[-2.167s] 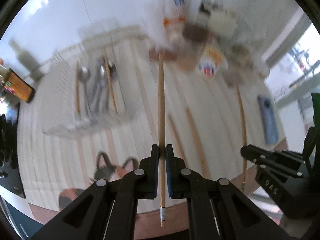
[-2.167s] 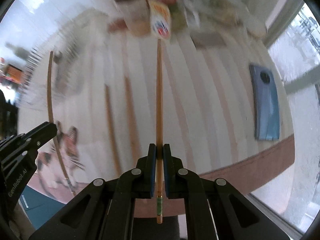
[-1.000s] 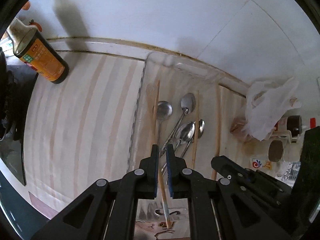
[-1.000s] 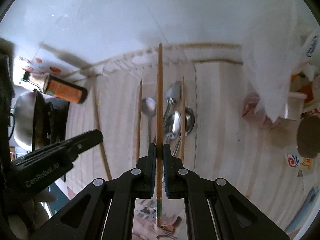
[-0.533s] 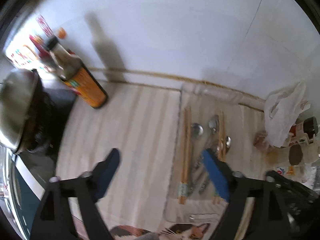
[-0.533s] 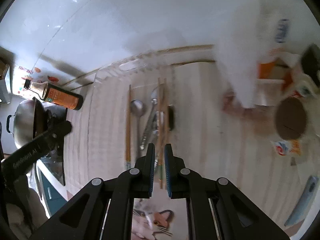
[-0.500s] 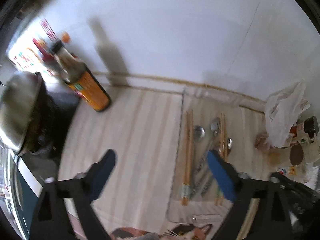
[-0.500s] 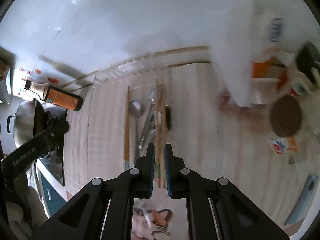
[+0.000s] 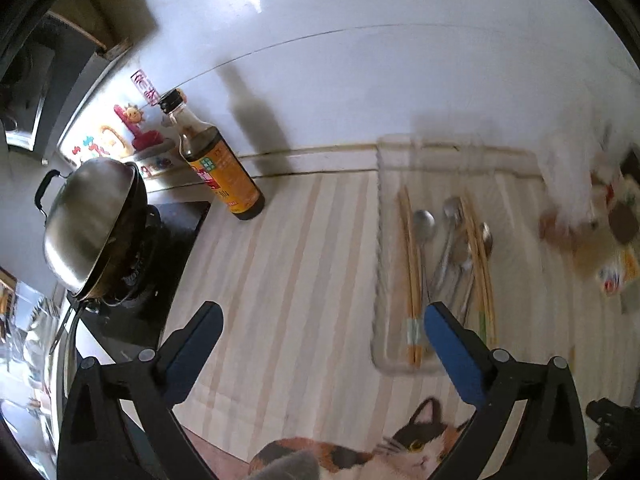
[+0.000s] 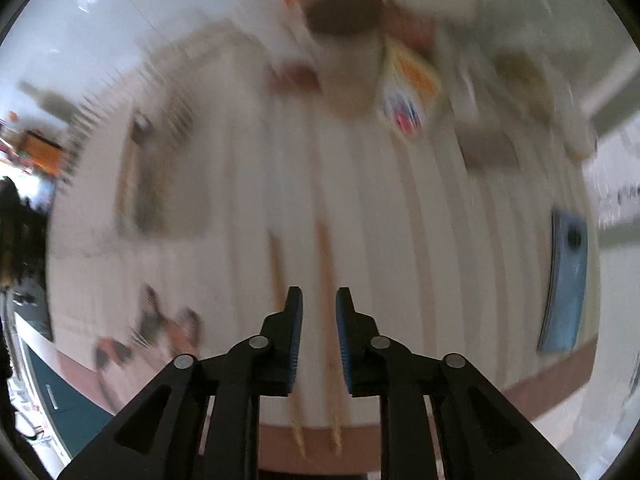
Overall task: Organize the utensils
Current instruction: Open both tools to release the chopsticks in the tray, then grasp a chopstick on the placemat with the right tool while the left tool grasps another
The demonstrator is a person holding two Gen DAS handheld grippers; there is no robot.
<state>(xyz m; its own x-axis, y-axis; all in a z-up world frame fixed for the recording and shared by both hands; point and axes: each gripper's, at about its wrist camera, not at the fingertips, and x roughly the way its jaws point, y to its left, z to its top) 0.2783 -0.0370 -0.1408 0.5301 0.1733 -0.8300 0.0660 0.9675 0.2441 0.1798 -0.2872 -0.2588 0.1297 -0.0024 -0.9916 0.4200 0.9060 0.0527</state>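
In the left wrist view a clear tray (image 9: 380, 352) on the striped counter holds two pairs of wooden chopsticks (image 9: 412, 276) and several metal spoons (image 9: 448, 252). My left gripper (image 9: 320, 332) is wide open and empty, above the counter left of the tray. In the blurred right wrist view my right gripper (image 10: 319, 320) is open and empty over two loose chopsticks (image 10: 326, 280) lying on the counter; one runs between its fingers. The tray (image 10: 156, 184) shows far left there.
A soy sauce bottle (image 9: 218, 168) stands by the wall, with a steel wok (image 9: 88, 216) on a stove at left. A white bag (image 9: 568, 168) and packets sit at right. A blue phone (image 10: 564, 280) lies right. A cat picture (image 9: 384, 448) marks the counter's front edge.
Both grippers set their chopsticks in the tray and opened. The left gripper pulled back and left. The right gripper swung right to the loose chopsticks on the counter.
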